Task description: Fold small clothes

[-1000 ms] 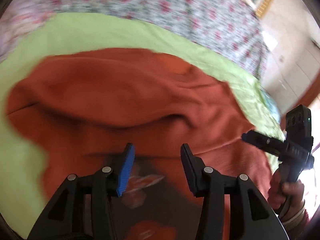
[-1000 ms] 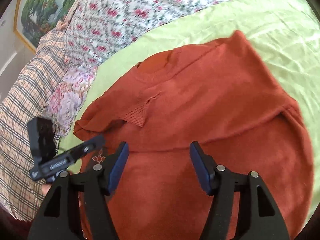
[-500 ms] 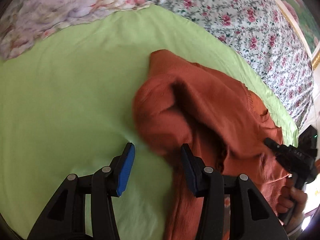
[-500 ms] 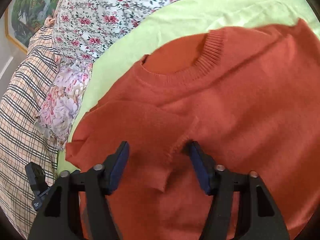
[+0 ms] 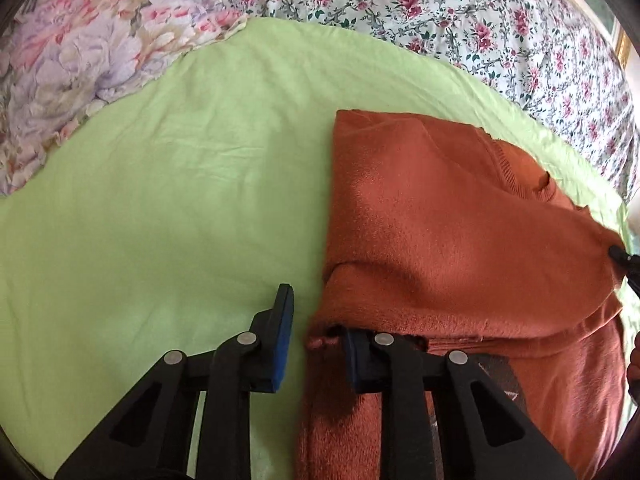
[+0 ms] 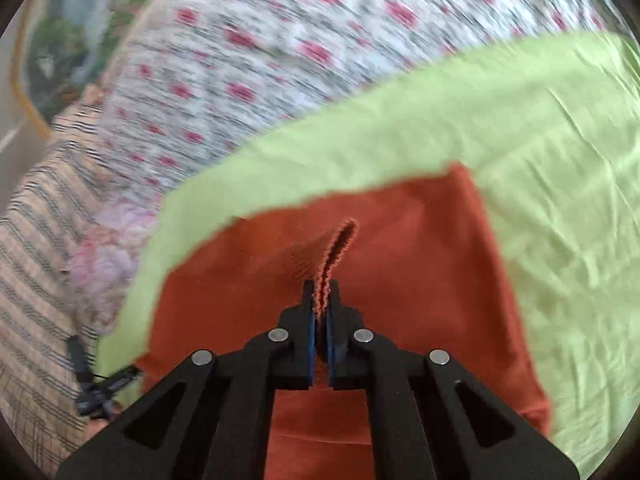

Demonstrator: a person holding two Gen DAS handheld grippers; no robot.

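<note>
A rust-orange knit sweater (image 5: pixel 440 240) lies partly folded on a light green sheet (image 5: pixel 160 220). My left gripper (image 5: pixel 316 320) sits at the sweater's left edge. Its jaws are closing with the edge between them: fabric drapes over the right finger, and a strip of green still shows beside the left pad (image 5: pixel 282 340). My right gripper (image 6: pixel 320 300) is shut on a ribbed edge of the sweater (image 6: pixel 420 280), which stands up pinched between the pads. The right gripper's tip (image 5: pixel 620 256) shows at the sweater's far right, and the left gripper (image 6: pixel 100 392) appears at the lower left of the right wrist view.
A floral quilt (image 5: pixel 440 8) runs along the far side of the sheet, with a pastel flowered pillow (image 5: pixel 80 60) at the left. A checked cloth (image 6: pixel 32 280) and a framed picture (image 6: pixel 60 40) lie beyond. A hand (image 5: pixel 634 372) shows at the right edge.
The right jaws have gone from wide apart to shut on the ribbed edge. The left gripper has swung over to the sweater's left edge and its jaws have narrowed.
</note>
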